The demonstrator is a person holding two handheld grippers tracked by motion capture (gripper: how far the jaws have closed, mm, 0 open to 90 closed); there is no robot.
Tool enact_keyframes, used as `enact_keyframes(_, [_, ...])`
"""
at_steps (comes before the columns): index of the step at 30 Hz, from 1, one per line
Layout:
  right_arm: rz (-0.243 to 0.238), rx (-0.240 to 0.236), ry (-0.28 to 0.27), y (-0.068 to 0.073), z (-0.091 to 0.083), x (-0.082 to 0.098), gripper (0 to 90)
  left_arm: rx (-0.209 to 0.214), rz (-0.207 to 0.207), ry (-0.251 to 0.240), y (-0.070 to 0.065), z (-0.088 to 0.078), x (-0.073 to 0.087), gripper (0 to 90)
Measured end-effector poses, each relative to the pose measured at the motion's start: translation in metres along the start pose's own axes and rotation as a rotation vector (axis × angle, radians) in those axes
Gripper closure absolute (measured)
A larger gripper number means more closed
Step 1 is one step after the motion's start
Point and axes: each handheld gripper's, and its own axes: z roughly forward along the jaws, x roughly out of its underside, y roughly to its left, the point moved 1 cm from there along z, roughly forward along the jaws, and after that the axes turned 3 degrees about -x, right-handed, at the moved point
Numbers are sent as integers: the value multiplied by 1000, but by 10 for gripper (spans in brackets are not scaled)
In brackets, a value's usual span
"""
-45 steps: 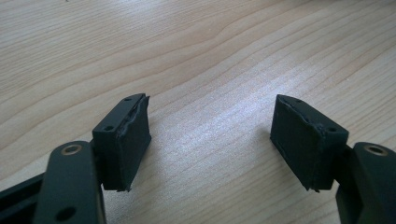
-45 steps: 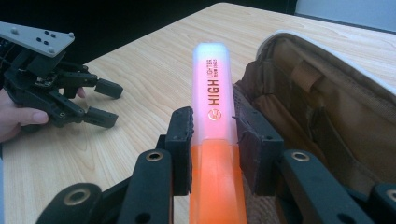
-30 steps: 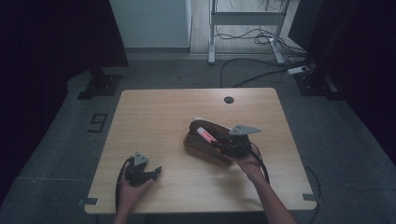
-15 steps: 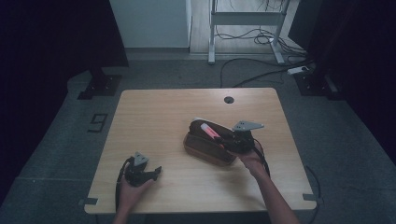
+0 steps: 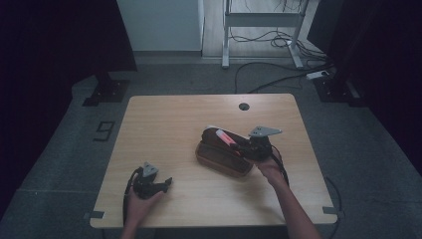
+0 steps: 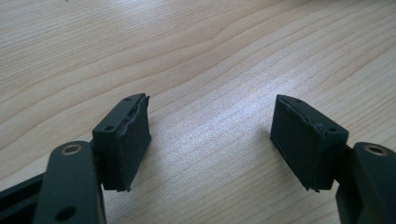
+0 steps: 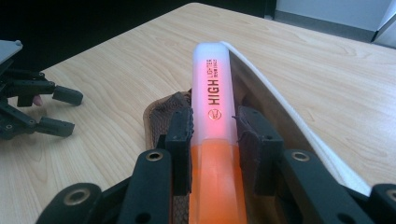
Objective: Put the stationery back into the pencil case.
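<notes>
We see an orange highlighter [image 7: 215, 140] clamped between the jaws of the right gripper [image 7: 215, 140], over an open brown pencil case [image 5: 221, 158] lying right of the tabletop's [image 5: 164, 124] centre. To do this well, we would keep the highlighter aligned with the case's length and lower it slowly. The left gripper [image 6: 210, 140] rests near the front left corner, jaws apart and empty.
</notes>
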Motion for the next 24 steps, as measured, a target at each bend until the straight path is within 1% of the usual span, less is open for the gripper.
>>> enact_keyframes(3, [-10, 5, -1, -1, 0, -3, 656, 0, 0, 0, 0, 0, 0, 280])
enact_keyframes(8, [-9, 18, 5, -6, 1, -3, 656, 0, 1, 1, 0, 0, 0, 280])
enact_keyframes(11, [-24, 33, 16, -9, 2, -2, 656, 0, 1, 1, 0, 0, 0, 280])
enact_keyframes(17, [-42, 43, 20, -9, 3, -1, 653, 0, 1, 1, 0, 0, 0, 279])
enact_keyframes(18, [-50, 49, 23, -8, 4, -1, 648, 0, 1, 1, 0, 0, 0, 280])
enact_keyframes(19, [-71, 61, 25, -7, 4, 0, 605, 0, 1, 1, 0, 0, 0, 280])
enact_keyframes(20, [-77, 72, 17, -6, 4, 0, 575, 0, 1, 1, 0, 0, 0, 280])
enact_keyframes(21, [-81, 80, 18, -5, 4, 0, 569, 0, 1, 1, 0, 0, 0, 280])
enact_keyframes(24, [-88, 83, 15, -4, 3, 1, 563, 0, 1, 1, 0, 0, 0, 280])
